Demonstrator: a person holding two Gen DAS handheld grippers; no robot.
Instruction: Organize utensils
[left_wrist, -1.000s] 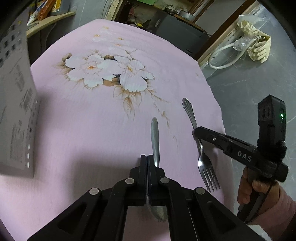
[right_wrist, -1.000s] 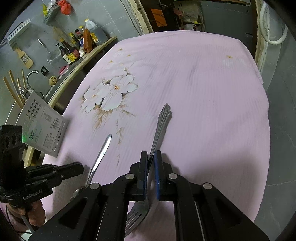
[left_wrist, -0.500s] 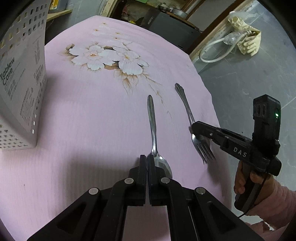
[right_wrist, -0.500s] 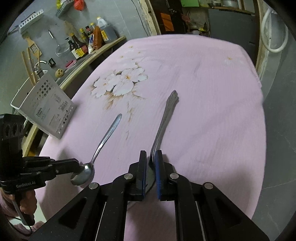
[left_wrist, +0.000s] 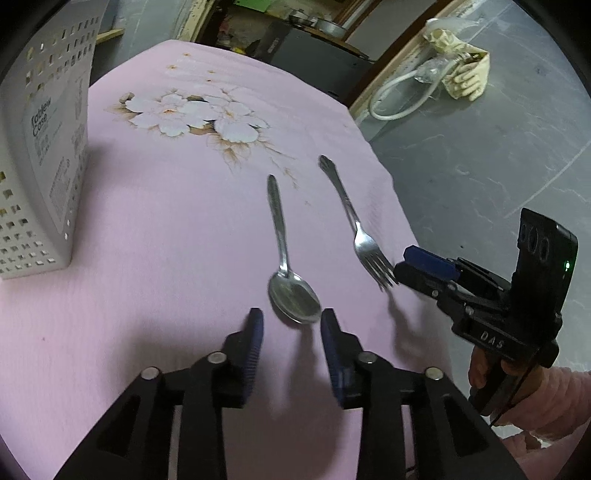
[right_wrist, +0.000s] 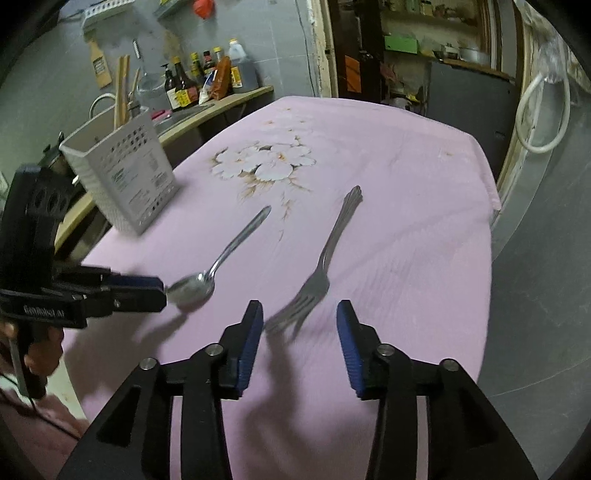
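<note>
My left gripper (left_wrist: 291, 334), jaws opening and empty, sits just below the spoon (left_wrist: 286, 258); its handle runs toward frame top.

The tablecloth (left_wrist: 155, 229) is pink, with white flowers (left_wrist: 199, 118) and brown leaves printed at about twelve o'clock. The spoon (left_wrist: 286, 258) and the fork (left_wrist: 354, 225) are shiny silver. The box (right_wrist: 127, 177) at ten o'clock is white with little square holes. Both grippers (left_wrist: 291, 325) (right_wrist: 299, 317) are black with blue pads (right_wrist: 249, 343). The sleeve (left_wrist: 554, 398) is pink.
</note>
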